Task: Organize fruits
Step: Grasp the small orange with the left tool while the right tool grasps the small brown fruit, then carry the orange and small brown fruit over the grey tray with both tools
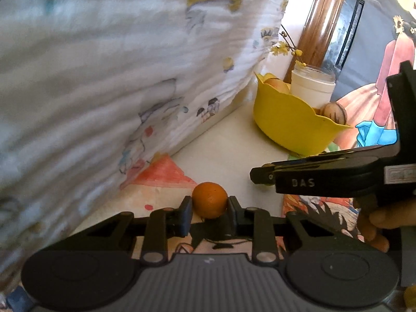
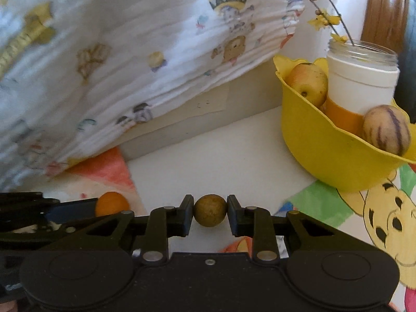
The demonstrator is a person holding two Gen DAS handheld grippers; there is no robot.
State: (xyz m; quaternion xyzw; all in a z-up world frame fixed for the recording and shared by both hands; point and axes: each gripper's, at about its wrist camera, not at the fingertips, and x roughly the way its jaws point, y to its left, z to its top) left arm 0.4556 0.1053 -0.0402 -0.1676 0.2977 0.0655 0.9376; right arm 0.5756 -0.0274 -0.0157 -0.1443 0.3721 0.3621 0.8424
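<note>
Because the job is to gather loose fruit, each claw is clamped on one piece: the left claw (image 1: 210, 209) grips a small orange (image 1: 210, 199) that seems to rest on the desk (image 1: 228, 145), and the right claw (image 2: 210, 211) pinches a round yellow-green fruit (image 2: 210, 210), seemingly lifted clear. A yellow bowl (image 2: 325, 150) sits toward the desk's far right corner, already holding an apple (image 2: 308, 83), a purple-striped fruit (image 2: 386, 133) and a white jar (image 2: 362, 83) with a flowering twig. A patterned white cloth (image 2: 130, 65) drapes along the desk's left edge, so the open path to the bowl runs across the bare middle
</note>
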